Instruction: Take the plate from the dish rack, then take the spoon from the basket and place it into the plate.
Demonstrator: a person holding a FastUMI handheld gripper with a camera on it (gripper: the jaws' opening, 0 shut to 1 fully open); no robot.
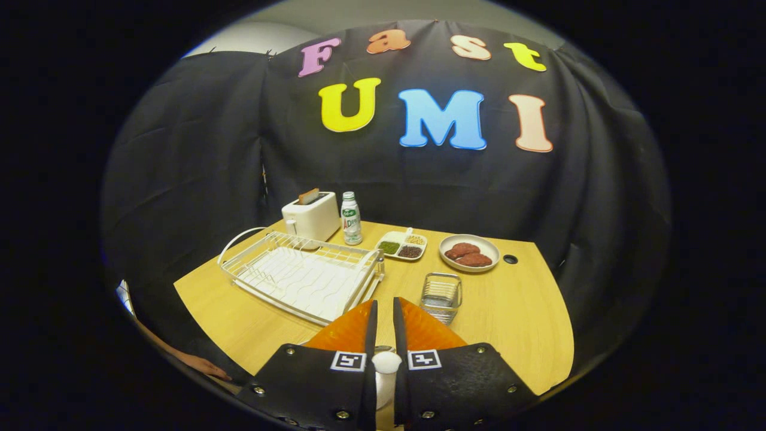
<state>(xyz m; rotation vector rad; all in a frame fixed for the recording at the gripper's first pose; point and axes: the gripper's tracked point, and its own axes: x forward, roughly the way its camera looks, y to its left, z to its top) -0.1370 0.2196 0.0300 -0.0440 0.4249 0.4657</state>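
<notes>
Wooden table (514,311) holds an orange plate (431,332) beneath the gripper (383,317), whose fingers clench the white spoon (386,365), ready for lowering and release.

Gripper-mounted fisheye, above table (514,311), facing booth wall

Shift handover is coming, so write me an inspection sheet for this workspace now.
Surface: wooden table, with a round hole.
Job's things: orange plate under the fingers; dish rack empty; basket just beyond them.
Clutter: toaster, bottle, divided tray, bowl of patties.
Grippers: gripper shut on white spoon, above the plate.
Cables: nothing seen.
Surroundings: black cloth wall; a hand beside the table.
</notes>
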